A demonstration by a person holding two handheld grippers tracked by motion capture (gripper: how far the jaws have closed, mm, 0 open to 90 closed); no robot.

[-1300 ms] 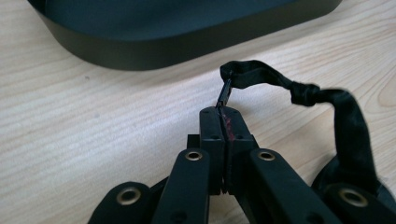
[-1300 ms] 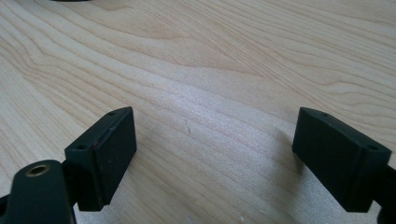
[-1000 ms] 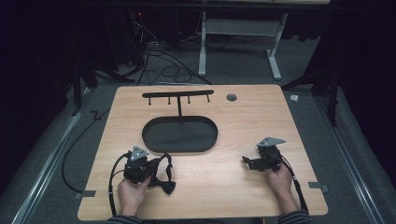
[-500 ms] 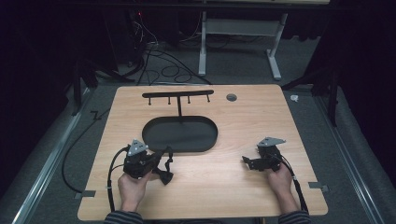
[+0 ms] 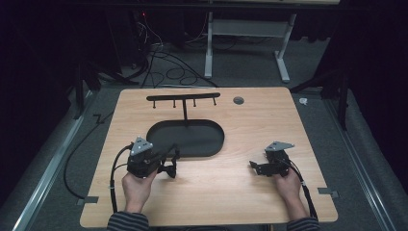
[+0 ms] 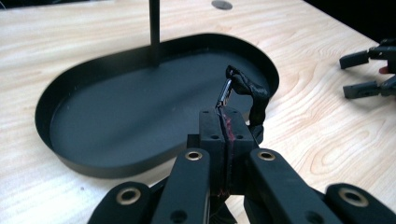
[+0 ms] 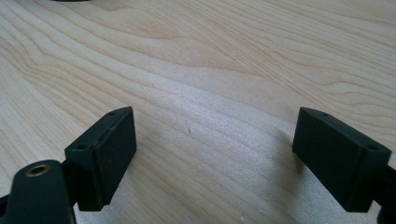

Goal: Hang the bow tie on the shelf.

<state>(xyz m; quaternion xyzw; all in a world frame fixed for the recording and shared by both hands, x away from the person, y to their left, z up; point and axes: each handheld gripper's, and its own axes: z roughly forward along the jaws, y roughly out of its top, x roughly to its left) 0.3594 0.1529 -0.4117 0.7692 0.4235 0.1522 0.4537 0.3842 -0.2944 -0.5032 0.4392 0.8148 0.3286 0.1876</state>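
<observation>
The left gripper (image 5: 169, 158), clamped on a black strap (image 6: 252, 95), now sits higher, nearer the tray (image 5: 211, 144); the right gripper (image 5: 254, 167) remains released.

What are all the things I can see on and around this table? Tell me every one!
Table: one, light wood, middle of the high view.
Oval tray: one, black, centre of the table, with a thin post rising from its far edge.
Hook bar: one, black, on top of the post, small pegs hanging under it.
Round hole cover: one, grey, far side of the table.
Small clip with a black strap: one, metal and black, pinched in the left gripper's jaws beside the tray.
Cables: several, black, on the floor behind the table.
Left gripper: one, black, shut on the clip.
Right gripper: one, black, jaws open over bare wood.
</observation>
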